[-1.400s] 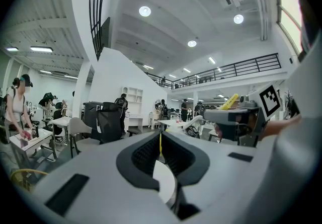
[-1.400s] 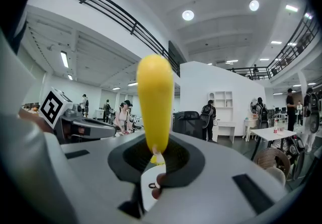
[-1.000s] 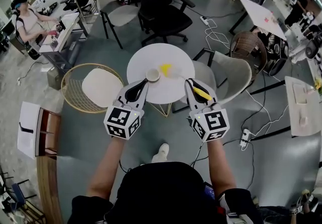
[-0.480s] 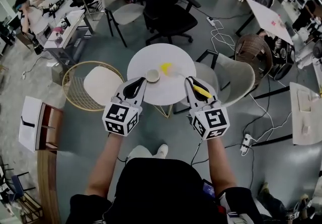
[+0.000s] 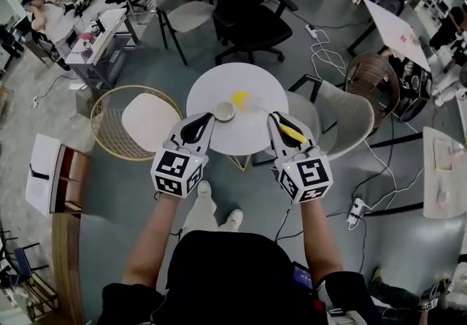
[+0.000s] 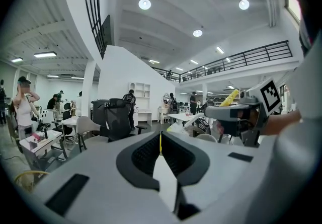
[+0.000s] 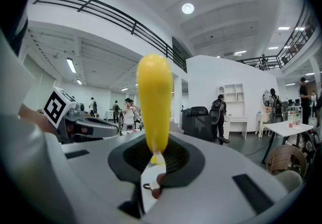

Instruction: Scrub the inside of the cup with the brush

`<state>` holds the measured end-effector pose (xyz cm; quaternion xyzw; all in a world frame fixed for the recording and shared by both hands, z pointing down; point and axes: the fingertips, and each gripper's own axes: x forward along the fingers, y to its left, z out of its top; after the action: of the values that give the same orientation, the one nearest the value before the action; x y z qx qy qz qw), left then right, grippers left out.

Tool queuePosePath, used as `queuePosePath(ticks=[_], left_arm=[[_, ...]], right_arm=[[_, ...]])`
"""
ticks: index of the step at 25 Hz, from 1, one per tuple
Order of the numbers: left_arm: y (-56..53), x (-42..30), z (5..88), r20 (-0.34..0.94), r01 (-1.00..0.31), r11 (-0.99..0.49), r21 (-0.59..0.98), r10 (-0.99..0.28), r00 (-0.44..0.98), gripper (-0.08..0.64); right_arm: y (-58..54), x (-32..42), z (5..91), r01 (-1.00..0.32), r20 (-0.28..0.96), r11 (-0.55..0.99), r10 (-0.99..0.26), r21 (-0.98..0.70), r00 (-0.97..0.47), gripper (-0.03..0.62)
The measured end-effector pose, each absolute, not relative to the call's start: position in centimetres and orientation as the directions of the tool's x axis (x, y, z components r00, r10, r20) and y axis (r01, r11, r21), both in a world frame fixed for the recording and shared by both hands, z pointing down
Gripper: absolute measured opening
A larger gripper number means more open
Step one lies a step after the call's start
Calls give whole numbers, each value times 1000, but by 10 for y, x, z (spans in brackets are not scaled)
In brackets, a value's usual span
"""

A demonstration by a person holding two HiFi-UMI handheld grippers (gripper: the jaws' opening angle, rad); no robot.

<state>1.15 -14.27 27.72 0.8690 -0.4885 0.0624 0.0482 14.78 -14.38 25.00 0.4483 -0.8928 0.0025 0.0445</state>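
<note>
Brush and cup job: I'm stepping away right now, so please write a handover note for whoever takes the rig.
Left tool: shut and empty, near the cup but not on it.
Right tool: shut on the brush, gripping its yellow handle.
Cup: upright on the round white table, held by neither tool.
Done: brush is in hand.
Left: probably open the left tool and steady the cup, then bring the brush inside it and scrub.

Pale cup point(image 5: 223, 110) stands upright on the white table point(image 5: 248, 139); yellow brush point(image 5: 293, 134) (handle showing) gripped in right claw point(image 5: 276, 123).
</note>
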Motion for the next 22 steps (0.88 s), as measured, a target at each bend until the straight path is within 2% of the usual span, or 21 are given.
queuePosePath(ticks=[22], left_arm=[[-201,-23,355,242,-838,-539,85,-805,542,21]], right_arm=[[-197,110,316,-805,213,592,-792,38,-572,48]])
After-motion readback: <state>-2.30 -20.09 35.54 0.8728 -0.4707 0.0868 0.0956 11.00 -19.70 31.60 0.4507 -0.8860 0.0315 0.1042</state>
